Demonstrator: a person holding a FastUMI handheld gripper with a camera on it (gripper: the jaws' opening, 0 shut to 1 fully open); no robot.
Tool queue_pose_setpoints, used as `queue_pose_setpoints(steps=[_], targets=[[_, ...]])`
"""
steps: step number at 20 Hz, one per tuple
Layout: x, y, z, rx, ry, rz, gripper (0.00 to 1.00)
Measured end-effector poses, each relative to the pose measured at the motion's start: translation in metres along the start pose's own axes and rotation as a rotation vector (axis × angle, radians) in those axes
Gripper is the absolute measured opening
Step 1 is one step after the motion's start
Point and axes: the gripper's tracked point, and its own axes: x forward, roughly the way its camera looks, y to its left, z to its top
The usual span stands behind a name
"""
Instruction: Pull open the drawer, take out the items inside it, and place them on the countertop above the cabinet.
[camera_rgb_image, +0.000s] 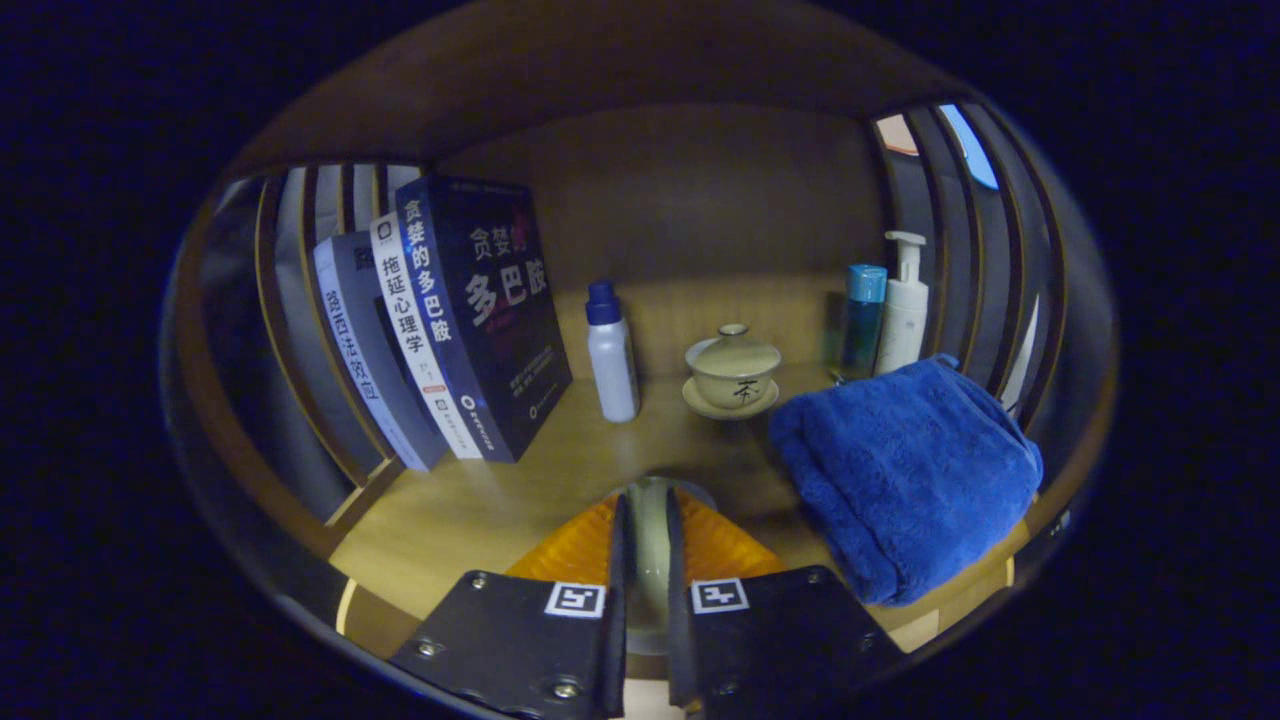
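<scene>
Gripper view: the claw (646, 545) points level across the wooden desk (480, 500) into a slatted, roofed nook. Its 2 fingers stand nearly together, pinching a pale, rounded object (648, 545) between them; what that object is cannot be told, and it sits low over the desk's front edge.

Beyond the fingers, toward the desk's back edge, a lidded tea bowl (732, 368) rests on its saucer. Just left of it stands a small white bottle (612, 353) with a blue cap. At the back left corner 3 books (440, 320) stand upright, leaning on the slats. At the back right corner a teal-capped bottle (862, 318) and a white pump bottle (904, 305) stand side by side. A folded blue towel (905, 475) lies along the right edge, just beside the right finger.
</scene>
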Motion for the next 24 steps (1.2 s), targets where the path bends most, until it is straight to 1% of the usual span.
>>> queue_pose_setpoints(steps=[3, 4, 7, 9, 11, 14, 16, 18, 20, 24], targets=[[-0.004, -0.001, -0.001, -0.034, -0.018, 0.007, 0.17], [-0.007, -0.005, -0.001, -0.053, -0.024, -0.002, 0.2], [-0.027, 0.0, 0.004, -0.097, -0.074, 0.035, 0.57], [-0.052, -0.001, 0.012, -0.12, -0.124, 0.056, 0.83], [-0.079, 0.002, 0.014, -0.125, -0.164, 0.085, 0.85], [-0.127, 0.008, 0.007, -0.113, -0.212, 0.15, 0.85], [-0.162, 0.016, -0.011, -0.1, -0.22, 0.212, 0.85], [-0.186, 0.018, -0.033, -0.101, -0.219, 0.248, 0.85], [-0.211, 0.015, -0.057, -0.108, -0.228, 0.26, 0.85], [-0.245, 0.0, -0.094, -0.086, -0.242, 0.241, 0.85]])
